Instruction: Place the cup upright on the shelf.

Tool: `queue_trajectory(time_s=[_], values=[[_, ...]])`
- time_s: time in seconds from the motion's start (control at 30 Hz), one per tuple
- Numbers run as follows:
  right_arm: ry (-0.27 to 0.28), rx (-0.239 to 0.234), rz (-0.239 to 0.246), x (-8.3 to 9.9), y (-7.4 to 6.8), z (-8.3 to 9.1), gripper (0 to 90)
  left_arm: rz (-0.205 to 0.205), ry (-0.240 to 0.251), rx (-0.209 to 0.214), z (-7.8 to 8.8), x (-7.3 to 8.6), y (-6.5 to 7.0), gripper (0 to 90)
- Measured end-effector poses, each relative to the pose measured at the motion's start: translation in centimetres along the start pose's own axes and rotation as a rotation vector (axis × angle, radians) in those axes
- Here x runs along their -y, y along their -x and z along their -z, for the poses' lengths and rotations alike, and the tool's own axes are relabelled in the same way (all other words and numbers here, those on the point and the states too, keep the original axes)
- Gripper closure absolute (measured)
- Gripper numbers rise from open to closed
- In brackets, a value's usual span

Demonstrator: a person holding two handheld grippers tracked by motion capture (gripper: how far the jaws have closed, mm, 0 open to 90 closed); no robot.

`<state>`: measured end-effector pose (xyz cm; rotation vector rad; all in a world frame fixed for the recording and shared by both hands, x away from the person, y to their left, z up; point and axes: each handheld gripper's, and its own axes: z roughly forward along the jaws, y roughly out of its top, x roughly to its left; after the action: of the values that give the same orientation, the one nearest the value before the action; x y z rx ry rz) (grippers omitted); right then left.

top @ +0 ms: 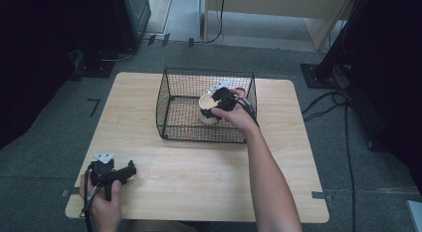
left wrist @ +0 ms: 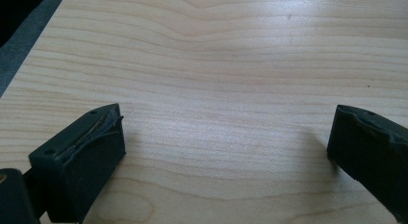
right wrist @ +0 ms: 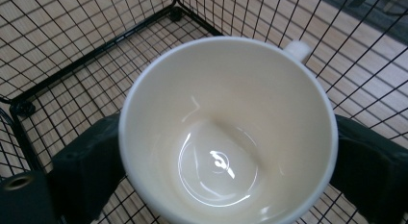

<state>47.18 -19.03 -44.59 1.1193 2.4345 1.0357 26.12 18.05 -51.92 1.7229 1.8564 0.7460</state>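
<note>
High view looks down on a pale wooden desk (top: 199, 177) standing on a grey floor. A black wire basket (top: 171, 100) sits on the far half of the desk. The person's right hand (top: 238, 115) reaches into the basket from its near right corner, holding the right gripper (top: 219, 103). Between its jaws is a cream mug (top: 206, 108), inside the basket toward the right wall.

Right gripper view looks straight down into the mug (right wrist: 226, 132). One black jaw presses against the mug's outer wall on each side, so the jaws are clamped around it. The mug is empty and glossy inside, with a small handle (right wrist: 297, 49) on the side away from the jaws. Basket (right wrist: 96, 46) wires and wood grain pass beneath and beyond the mug. Whether the mug rests on the basket floor cannot be told.

At the near left corner of the desk, the person's left hand (top: 104, 204) holds the left gripper (top: 130, 171) low over the wood. In the left gripper view its jaws stand wide apart with nothing between them, just bare desk (left wrist: 226, 80) ahead.
</note>
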Motion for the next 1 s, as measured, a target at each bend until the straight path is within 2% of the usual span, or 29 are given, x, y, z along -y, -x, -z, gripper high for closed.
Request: queue_trajectory(time_s=[0.07, 0.33, 0.7, 0.87, 1.0], values=[[-0.006, 0.000, -0.024, -0.2, 0.0, 0.3, 0.0, 0.000, 0.000, 0.000, 0.0, 0.0, 0.0, 0.0], [0.059, 0.028, -0.023, -0.6, 0.1, 1.2, 0.0, 0.000, 0.000, 0.000, 0.0, 0.0, 0.0, 0.0], [0.099, 0.035, -0.014, -1.4, -0.1, 3.5, 0.0, 0.000, 0.002, 0.003, 0.0, 0.0, 0.0, 0.0], [0.112, 0.031, -0.005, -1.5, -0.6, 4.8, 0.0, 0.000, 0.001, 0.003, 0.0, 0.0, 0.0, 0.0], [0.117, 0.045, 0.003, -1.5, -1.2, 5.9, 0.0, 0.001, 0.002, 0.002, 0.0, 0.0, 0.0, 0.0]])
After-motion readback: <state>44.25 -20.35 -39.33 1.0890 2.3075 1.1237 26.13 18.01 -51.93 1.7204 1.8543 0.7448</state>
